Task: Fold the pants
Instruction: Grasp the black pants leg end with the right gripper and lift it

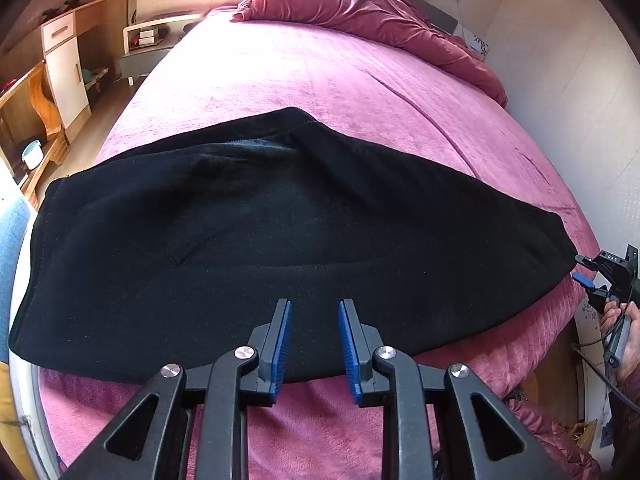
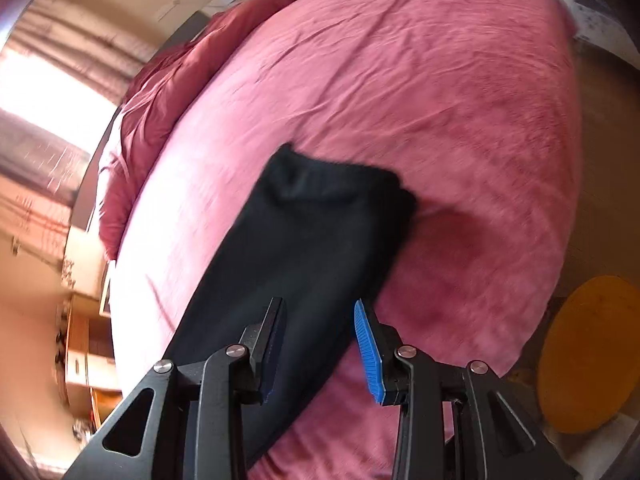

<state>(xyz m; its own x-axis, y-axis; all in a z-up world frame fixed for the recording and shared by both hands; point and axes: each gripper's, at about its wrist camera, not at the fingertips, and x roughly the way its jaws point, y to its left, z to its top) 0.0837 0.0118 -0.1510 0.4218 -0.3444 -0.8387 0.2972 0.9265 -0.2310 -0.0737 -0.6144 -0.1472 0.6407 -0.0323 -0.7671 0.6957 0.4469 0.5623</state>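
While black pants (image 1: 240, 248) lie flat, both claws (image 1: 315, 346) (image 2: 320, 344) hang apart, empty.

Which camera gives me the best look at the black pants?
The left wrist view: the black pants lie sharp, spread across the pink bed. The right wrist view shows them blurred, as one narrow strip running away from the camera.
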